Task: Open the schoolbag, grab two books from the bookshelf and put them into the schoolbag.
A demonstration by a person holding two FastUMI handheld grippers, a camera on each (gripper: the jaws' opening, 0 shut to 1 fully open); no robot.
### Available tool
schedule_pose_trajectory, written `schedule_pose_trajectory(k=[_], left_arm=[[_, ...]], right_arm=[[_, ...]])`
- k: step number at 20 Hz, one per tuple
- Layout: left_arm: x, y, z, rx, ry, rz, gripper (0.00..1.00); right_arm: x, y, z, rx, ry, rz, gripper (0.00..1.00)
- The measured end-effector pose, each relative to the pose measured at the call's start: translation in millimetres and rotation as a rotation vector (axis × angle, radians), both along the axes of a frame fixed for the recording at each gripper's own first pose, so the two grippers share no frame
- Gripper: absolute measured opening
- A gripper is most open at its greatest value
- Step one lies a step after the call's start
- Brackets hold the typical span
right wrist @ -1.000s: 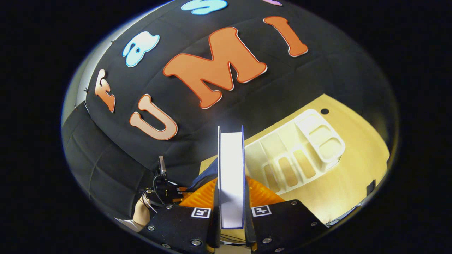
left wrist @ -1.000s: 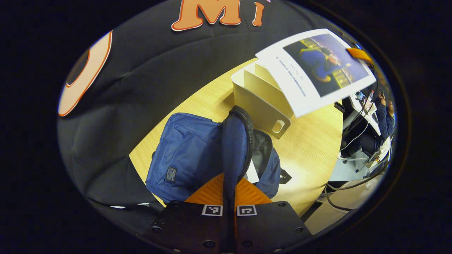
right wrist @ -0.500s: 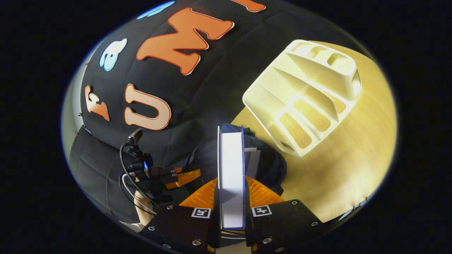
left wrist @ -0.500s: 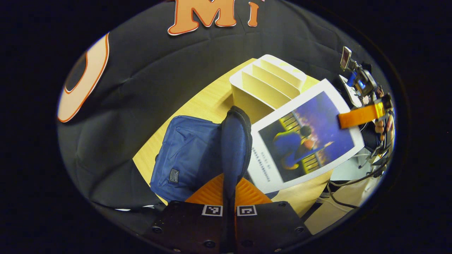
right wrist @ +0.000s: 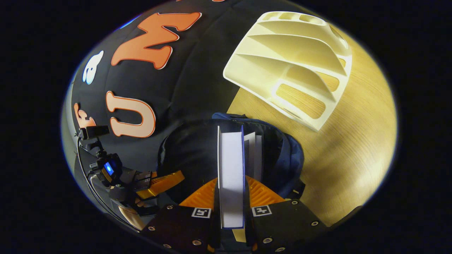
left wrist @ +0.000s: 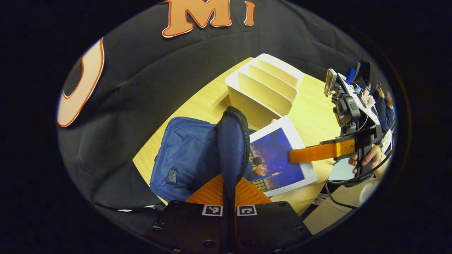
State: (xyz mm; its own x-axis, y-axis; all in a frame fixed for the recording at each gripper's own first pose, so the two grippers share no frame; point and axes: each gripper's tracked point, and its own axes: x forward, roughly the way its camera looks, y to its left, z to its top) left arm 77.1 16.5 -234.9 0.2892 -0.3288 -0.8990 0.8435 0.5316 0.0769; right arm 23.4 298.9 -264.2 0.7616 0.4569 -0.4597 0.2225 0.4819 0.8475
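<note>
The right tool (right wrist: 231, 208), clamping the book (right wrist: 231, 173), is now lowering it into the schoolbag (left wrist: 183, 155), whose flap (left wrist: 231, 141) the left tool (left wrist: 229, 197) is pinching open.

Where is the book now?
In the left gripper view, the book is lower right, entering the open schoolbag, below the shelf.

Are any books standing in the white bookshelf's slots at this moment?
No: in the right gripper view every slot of the bookshelf is bare, while the right gripper holds a book over the open schoolbag.
</note>
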Motion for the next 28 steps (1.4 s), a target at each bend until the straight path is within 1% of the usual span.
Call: schedule_pose_trajectory(k=[3,6,9,13,15,18,21,22,23,24,25,26,27,28], left_arm=[[-3.7,-3.8,3.3,0.003,-0.009,-0.011,0.01],[-9.8,-7.9,3.6,-0.008,-0.004,-0.023,0.01],[-10.0,-11.9,8.3,-0.015,-0.009,-0.033,0.01],[-7.1,-8.7,5.5,-0.026,0.004,-0.010,0.01],[-9.9,-8.2,7.3,-0.030,0.007,-0.009,0.00],[-6.6,-3.7,9.4,-0.020,-0.002,-0.008,0.00],[-3.9,4.1,12.1,-0.021,-0.003,0.017,0.00],[-3.7,6.3,12.3,-0.024,0.002,0.026,0.01],[-3.5,6.8,11.2,-0.024,0.004,0.030,0.01],[-3.1,9.3,10.5,-0.019,0.003,0.031,0.00],[-2.3,10.4,9.9,-0.014,0.003,0.033,0.00],[0.7,8.7,6.7,-0.011,0.004,0.032,0.00],[0.4,8.7,6.6,-0.009,0.003,0.031,0.00],[1.1,9.3,6.3,-0.006,0.000,0.030,0.00]], right_arm=[[20.9,17.5,-8.3,0.023,-0.001,-0.026,0.27],[34.6,36.2,-14.1,0.007,-0.010,-0.025,0.27],[45.5,48.4,-17.0,0.034,-0.005,-0.036,0.27],[66.2,64.8,-22.0,0.071,0.006,-0.062,0.27],[72.2,74.8,-23.4,0.049,0.003,-0.058,0.27],[77.9,90.2,-24.1,0.012,0.006,-0.019,0.27],[77.8,89.7,-27.4,0.014,0.032,0.002,0.29],[79.1,91.3,-27.4,0.016,0.048,0.012,0.19],[79.5,91.2,-29.0,-0.002,0.055,0.021,0.21],[77.8,89.5,-32.9,-0.050,0.058,0.038,0.34],[76.1,86.1,-36.3,-0.110,0.066,0.058,0.40],[72.6,85.1,-38.3,-0.138,0.062,0.071,0.26],[72.4,86.1,-36.8,-0.132,0.060,0.075,0.50],[67.9,87.4,-39.8,-0.133,0.070,0.079,0.38]])
